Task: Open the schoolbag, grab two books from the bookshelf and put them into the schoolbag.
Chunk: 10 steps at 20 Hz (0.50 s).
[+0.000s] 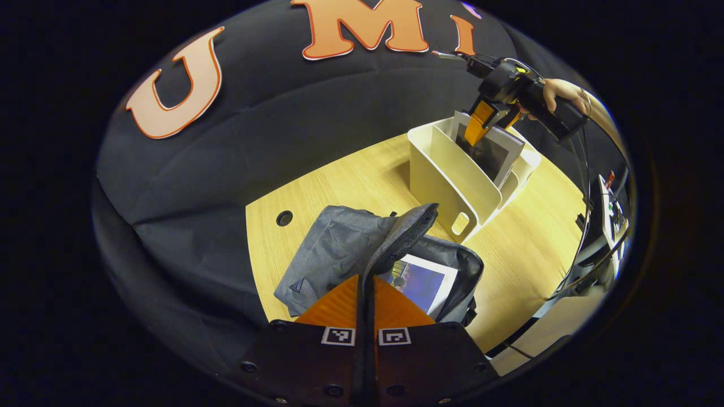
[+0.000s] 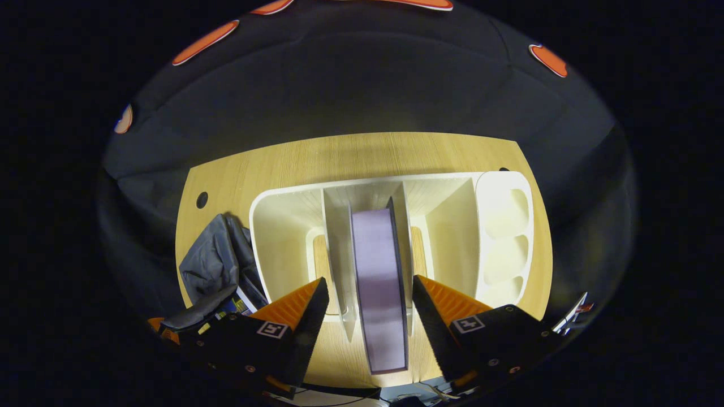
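Right claw (image 2: 370,316) hangs above the bookshelf (image 2: 283,226), its fingers spread apart with the second book (image 2: 378,282) standing on edge between them in the middle compartment; from the right gripper view I cannot tell that either finger presses the cover yet, and there looks to be a gap on both sides. The book's thin edge faces up toward the claw and its long axis runs straight away along the fingers' line, so the covers lie parallel to the fingers, which looks right for a squeeze across its thickness. In the left gripper view the same claw (image 1: 491,120) shows farther off, reaching down at the book (image 1: 491,151), which leans in the white bookshelf (image 1: 447,175). Left claw (image 1: 366,308) is pressed together on the schoolbag's flap (image 1: 404,232), lifting it so the mouth stays wide. One book (image 1: 421,282) already lies inside the schoolbag (image 1: 334,249), which sits on the tabletop (image 1: 526,243) just beside the bookshelf. By my judgement the right claw is the nearer one, and the carry afterwards goes toward the bag's open mouth.
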Motion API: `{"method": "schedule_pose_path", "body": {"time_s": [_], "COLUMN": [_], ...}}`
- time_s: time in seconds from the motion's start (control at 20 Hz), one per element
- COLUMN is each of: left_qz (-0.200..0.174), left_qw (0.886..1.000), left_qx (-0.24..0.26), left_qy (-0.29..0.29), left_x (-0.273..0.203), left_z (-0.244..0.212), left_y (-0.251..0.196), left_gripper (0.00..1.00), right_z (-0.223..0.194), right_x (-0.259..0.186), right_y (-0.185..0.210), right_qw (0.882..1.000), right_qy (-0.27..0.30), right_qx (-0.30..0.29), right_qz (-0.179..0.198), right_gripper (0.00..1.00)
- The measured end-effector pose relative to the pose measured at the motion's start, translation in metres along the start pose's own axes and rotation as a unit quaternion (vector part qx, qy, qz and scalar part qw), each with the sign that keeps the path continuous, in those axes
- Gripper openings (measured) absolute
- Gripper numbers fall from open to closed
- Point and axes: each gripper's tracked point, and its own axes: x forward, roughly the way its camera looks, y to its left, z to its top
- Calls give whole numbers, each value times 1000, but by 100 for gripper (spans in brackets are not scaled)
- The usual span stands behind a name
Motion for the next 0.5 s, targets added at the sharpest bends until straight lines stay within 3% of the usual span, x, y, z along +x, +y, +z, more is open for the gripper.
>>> {"method": "schedule_pose_path", "body": {"time_s": [0.3, 0.35, 0.4, 0.5], "left_qz": [9, 10, 9, 5], "left_qw": [1000, 1000, 1000, 1000], "left_qx": [-4, -4, -4, -3], "left_qy": [5, 6, 7, 7], "left_x": [-1, -1, 0, 0], "left_z": [-3, -3, -3, -4], "left_y": [3, 3, 2, 1], "left_gripper": [1, 1, 1, 1], "right_z": [2, 3, 3, 7], "right_x": [10, 10, 10, 4], "right_y": [-1, -2, -4, -9], "right_qw": [1000, 1000, 1000, 1000], "right_qy": [2, -1, -4, -21], "right_qx": [-1, -1, -2, 1], "right_qz": [-5, -6, -10, -19], "right_gripper": [65, 55, 39, 37]}}
